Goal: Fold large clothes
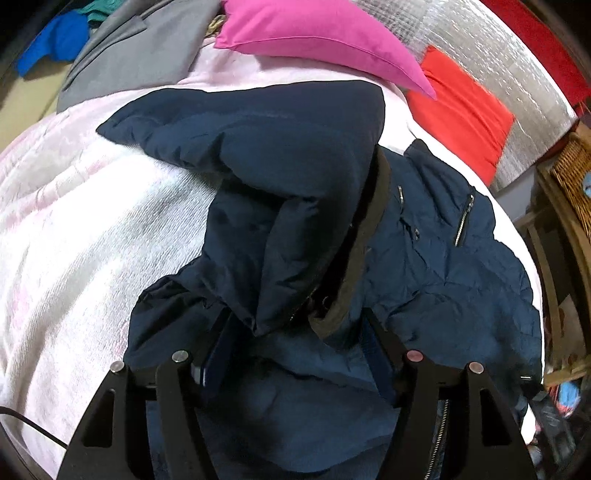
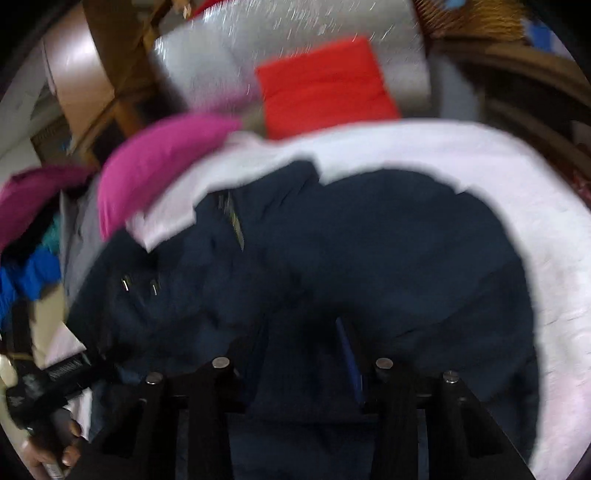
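Over pale blanket (image 1: 74,229), both tools low — left tool (image 1: 295,354), right tool (image 2: 303,354) — pressed into navy jacket (image 1: 288,177).

A magenta pillow (image 1: 317,33) sits at twelve o'clock, red cushion (image 1: 461,110) at two, grey garment (image 1: 136,51) at eleven.

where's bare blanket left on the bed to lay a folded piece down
Bare pale pink blanket lies left of the navy padded jacket, below the grey garment. A narrower strip curves round the jacket's other side. Crowded at the top: magenta pillow, red cushion.
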A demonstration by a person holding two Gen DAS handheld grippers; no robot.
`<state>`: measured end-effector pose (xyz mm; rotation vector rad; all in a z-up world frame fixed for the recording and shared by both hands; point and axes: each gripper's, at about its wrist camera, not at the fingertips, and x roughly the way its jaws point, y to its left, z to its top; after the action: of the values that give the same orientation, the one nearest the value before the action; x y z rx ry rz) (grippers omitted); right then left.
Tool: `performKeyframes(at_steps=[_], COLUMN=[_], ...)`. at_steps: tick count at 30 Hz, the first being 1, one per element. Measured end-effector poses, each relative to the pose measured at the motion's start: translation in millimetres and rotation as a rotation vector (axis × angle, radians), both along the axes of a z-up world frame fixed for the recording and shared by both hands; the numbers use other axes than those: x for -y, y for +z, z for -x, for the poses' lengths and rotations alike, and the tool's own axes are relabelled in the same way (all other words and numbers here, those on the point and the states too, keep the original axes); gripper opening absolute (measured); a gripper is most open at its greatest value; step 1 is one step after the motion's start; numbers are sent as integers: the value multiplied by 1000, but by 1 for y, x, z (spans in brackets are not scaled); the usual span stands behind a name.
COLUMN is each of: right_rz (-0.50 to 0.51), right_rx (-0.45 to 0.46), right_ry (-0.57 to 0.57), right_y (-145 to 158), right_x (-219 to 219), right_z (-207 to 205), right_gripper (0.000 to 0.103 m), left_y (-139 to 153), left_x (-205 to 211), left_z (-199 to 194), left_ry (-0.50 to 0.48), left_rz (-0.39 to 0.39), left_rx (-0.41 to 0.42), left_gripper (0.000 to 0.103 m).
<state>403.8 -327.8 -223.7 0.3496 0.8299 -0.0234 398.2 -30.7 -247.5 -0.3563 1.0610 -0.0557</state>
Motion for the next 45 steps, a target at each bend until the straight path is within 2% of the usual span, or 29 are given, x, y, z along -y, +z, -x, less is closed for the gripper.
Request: performKeyframes(at_steps=[2,8,13,16,19,23,25,27,31,36,40,44,45], right_rz=[-14,-48,-86,-123,-133,-141,-197,-225,-178,-115,-124,-137,-139], right_rx=[-64,-72,27,89,99,29,-12,-9,-8,26,42,53,54], right_ry=[-8,-17,15,70,125,116,99,94,108,123,126,127,127], right_y=[-21,-19,1,12,13,-10,-26,-33,-34,-36,-37,-37,-37], right_x=[-5,3,-10,-23,-39,-45,-39,-35,-43,-51,-45,-42,-42], right_z=[-1,3,12,12,8,-8,-14,-14,-11,-8,-3,-1,-1], right_gripper=[40,40,40,40,40,40,40,40,40,40,40,40,40], left_y=[-3,0,3,7,11,17,19,17,7,8,22,31,32], left_x=[0,-11,-17,-29,-46,-69,-83,-95,-107,-108,-107,-115,-117], left_z=[-6,0,5,9,9,5,2,-2,-14,-15,3,6,3], left_ry=[-7,-26,-64,-49,-15,30,61,90,109,106,104,185,205], left_rz=[6,92,129,151,189,239,287,354,501,543,586,577,596], left_rx=[-10,-59,-71,-70,-66,-42,-23,-14,-19,21,48,2,-5], left_gripper=[67,69,73,73,74,76,81,84,86,88,88,89,89])
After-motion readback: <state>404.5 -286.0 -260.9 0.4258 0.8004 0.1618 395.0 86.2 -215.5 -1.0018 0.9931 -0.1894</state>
